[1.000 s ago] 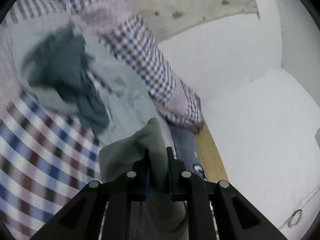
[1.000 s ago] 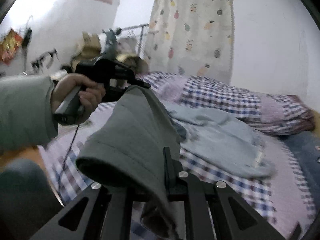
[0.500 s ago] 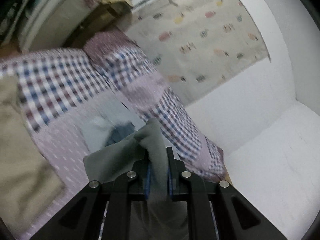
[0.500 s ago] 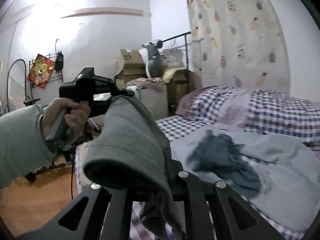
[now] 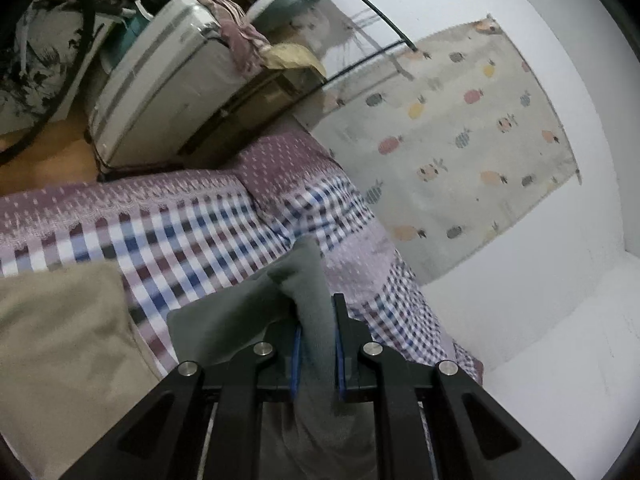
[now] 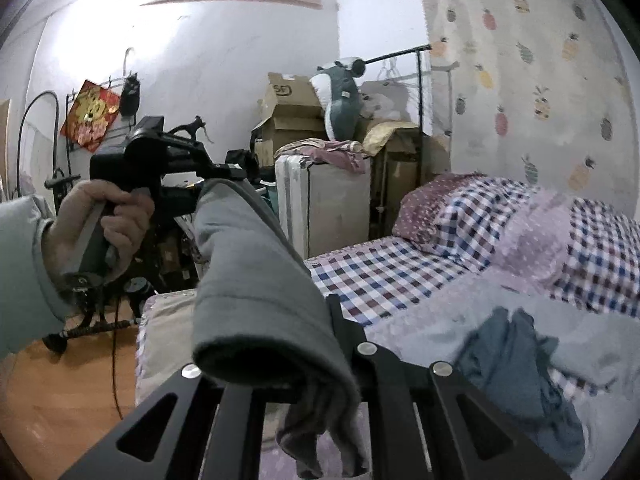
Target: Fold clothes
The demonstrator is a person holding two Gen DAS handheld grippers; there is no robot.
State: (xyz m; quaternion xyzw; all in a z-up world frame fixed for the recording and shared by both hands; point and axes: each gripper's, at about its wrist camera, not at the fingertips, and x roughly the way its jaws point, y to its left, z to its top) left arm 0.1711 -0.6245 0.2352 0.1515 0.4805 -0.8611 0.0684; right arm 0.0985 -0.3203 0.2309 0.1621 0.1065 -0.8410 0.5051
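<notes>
Up above the near edge of the bed with the purple and checked cover (image 6: 384,276), a soft grey-green cloth garment (image 6: 256,280) hangs stretched between the two grippers. The left gripper (image 5: 316,344) has its two black fingers pulled in narrow, pinching a thick fold of the cloth between its blue pads (image 5: 297,356). The right gripper (image 6: 320,364) is mostly hidden under the cloth that drapes over it, so I cannot tell how its fingers stand, but the cloth seems caught there too. From the right wrist view, the long way of the garment runs from near and low by the right gripper up to far and left, where a hand (image 6: 108,224) holds the other tool. Both ends are held, so neither side is nearer. I think the next move is to lay it flat on the bed, on the bare checked part between the tan cloth (image 5: 60,344) on the left and the pale blue and dark blue clothes (image 6: 516,384) on the right
</notes>
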